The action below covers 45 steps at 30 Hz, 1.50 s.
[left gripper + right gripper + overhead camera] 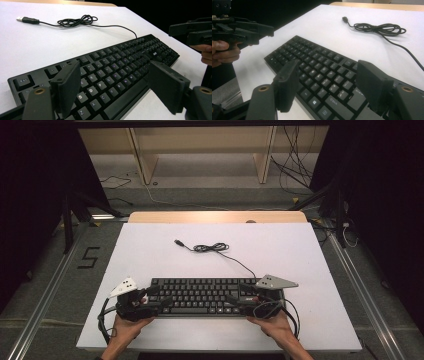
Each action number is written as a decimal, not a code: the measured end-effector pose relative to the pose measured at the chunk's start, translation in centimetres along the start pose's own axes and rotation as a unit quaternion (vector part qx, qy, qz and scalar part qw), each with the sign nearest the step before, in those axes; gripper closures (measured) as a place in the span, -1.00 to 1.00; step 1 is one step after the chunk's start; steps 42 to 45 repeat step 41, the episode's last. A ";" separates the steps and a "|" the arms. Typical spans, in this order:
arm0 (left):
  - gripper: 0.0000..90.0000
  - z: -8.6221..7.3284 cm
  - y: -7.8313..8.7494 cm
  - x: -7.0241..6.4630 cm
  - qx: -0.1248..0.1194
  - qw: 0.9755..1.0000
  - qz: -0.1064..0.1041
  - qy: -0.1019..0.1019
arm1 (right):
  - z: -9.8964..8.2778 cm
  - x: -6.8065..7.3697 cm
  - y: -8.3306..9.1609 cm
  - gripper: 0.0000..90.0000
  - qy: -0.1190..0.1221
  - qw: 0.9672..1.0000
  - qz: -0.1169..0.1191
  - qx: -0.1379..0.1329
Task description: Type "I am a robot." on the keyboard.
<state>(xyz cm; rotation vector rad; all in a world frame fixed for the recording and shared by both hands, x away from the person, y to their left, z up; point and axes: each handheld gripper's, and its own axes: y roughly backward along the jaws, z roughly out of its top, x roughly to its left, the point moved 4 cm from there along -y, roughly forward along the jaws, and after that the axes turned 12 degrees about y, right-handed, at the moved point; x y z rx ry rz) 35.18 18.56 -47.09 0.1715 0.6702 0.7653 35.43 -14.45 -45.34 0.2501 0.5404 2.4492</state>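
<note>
A black keyboard point(200, 296) lies flat on the white table top point(280, 250), near its front edge. Its thin black cable point(210, 248) runs off the back right corner to a loose coil and ends in a free USB plug point(178, 242). My left gripper point(159, 299) is at the keyboard's left end, open, with its jaws spread over the keys point(113, 72); one jaw hangs past the front edge. At the keyboard's right end my right gripper point(236, 299) also stands open, its jaws apart above the keys point(327, 70). Neither pair of pads presses on anything.
The table's far edge is a bare wooden strip point(217, 216). Beyond it are a light shelf unit point(200, 150) and loose floor cables point(295, 165). Dark frame posts stand on both sides. The white surface behind the keyboard holds just the cable.
</note>
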 end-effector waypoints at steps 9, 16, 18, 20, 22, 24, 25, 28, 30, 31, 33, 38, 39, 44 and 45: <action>-0.42 -0.1 0.0 -0.1 0.001 1.000 -0.002 0.001 | -0.8 -0.2 1.2 -0.23 -0.003 1.000 -0.012 -0.011; -0.42 -0.1 0.0 -0.1 0.003 1.000 -0.002 -0.001 | -1.3 -0.2 1.8 -0.25 -0.008 1.000 -0.018 -0.013; -0.42 -0.1 0.0 -0.1 0.003 1.000 -0.002 -0.001 | -1.3 -0.3 1.9 -0.26 -0.010 1.000 -0.019 -0.014; -0.42 -0.1 -0.1 -0.1 0.003 1.000 -0.002 -0.002 | -1.4 -0.3 2.0 -0.26 -0.010 1.000 -0.021 -0.016; -0.42 -0.1 -0.1 -0.1 0.004 1.000 -0.002 -0.002 | -1.4 -0.4 2.1 -0.27 -0.011 1.000 -0.023 -0.018; -0.42 -0.1 -0.1 -0.1 0.003 1.000 -0.002 -0.002 | -1.3 -0.4 2.1 -0.28 -0.010 0.999 -0.023 -0.019; -0.42 -0.1 -0.1 -0.1 0.002 1.000 -0.002 -0.002 | -1.3 -0.4 2.1 -0.28 -0.009 0.999 -0.024 -0.019; -0.42 0.0 0.0 -0.1 0.001 1.000 -0.002 -0.001 | -1.3 -0.3 2.0 -0.29 -0.006 1.000 -0.024 -0.018; -0.42 0.0 0.0 -0.1 0.001 1.000 -0.002 -0.001 | -1.3 -0.3 2.0 -0.30 -0.003 1.000 -0.025 -0.019; -0.42 0.0 0.0 -0.1 0.000 1.000 -0.002 -0.002 | -1.3 -0.3 2.1 -0.30 -0.001 0.999 -0.026 -0.018; -0.42 0.0 0.0 -0.1 0.000 1.000 -0.002 -0.002 | -1.3 -0.4 2.1 -0.30 0.000 0.999 -0.027 -0.018; -0.42 0.0 0.0 -0.1 0.001 1.000 -0.002 -0.002 | -1.3 -0.5 2.2 -0.30 -0.001 0.999 -0.030 -0.020; -0.42 0.0 0.0 -0.1 0.001 1.000 -0.002 -0.003 | -1.3 -0.5 2.2 -0.30 0.000 0.999 -0.030 -0.020; -0.42 0.0 0.0 -0.1 0.001 1.000 -0.002 -0.003 | -1.3 -0.5 2.2 -0.30 -0.001 0.999 -0.031 -0.020; -0.42 0.0 0.0 -0.1 0.001 1.000 -0.002 -0.003 | -1.3 -0.5 2.2 -0.30 -0.001 0.999 -0.031 -0.020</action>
